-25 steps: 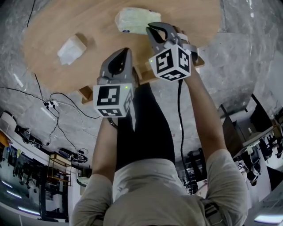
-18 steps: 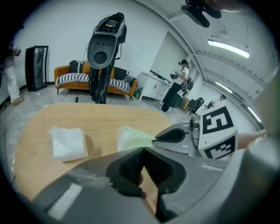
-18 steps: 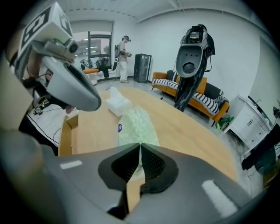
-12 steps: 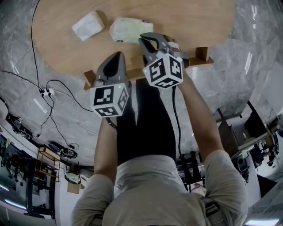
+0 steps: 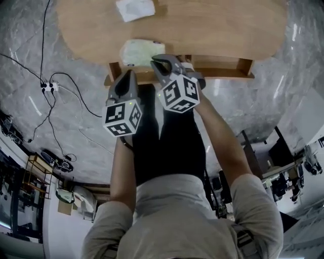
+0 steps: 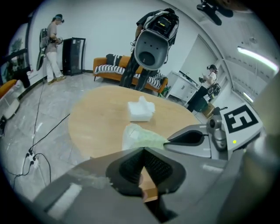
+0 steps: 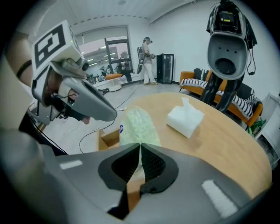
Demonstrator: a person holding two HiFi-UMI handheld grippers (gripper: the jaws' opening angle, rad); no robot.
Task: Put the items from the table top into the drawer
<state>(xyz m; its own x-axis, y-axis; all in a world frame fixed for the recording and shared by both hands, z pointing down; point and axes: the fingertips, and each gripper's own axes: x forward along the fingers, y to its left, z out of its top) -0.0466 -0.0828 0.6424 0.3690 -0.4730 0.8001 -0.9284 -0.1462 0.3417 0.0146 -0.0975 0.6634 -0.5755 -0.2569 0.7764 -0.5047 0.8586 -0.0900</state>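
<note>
A pale green packet [image 5: 136, 52] lies at the near edge of the round wooden table [image 5: 217, 25]; it also shows in the left gripper view [image 6: 142, 136] and the right gripper view [image 7: 138, 127]. Farther back lies a white tissue pack [image 5: 134, 8] [image 6: 141, 110] [image 7: 185, 119]. Under the table's near edge the wooden drawer [image 5: 223, 74] stands pulled out. My left gripper [image 5: 128, 76] [image 6: 143, 151] hangs shut and empty over the drawer's left end. My right gripper [image 5: 158, 61] [image 7: 140, 147] is shut and empty, its tip just right of the green packet.
Cables and a power strip [image 5: 48, 87] lie on the marble floor left of the table. Beyond the table stands a grey robot figure [image 6: 151, 48] [image 7: 227, 48]. People stand in the background, and a sofa [image 6: 114, 70] is against the far wall.
Both grippers have swept sideways along the table's near edge and sit lower in the head view. The table now lies level across the top. Both jaws have stayed shut.
</note>
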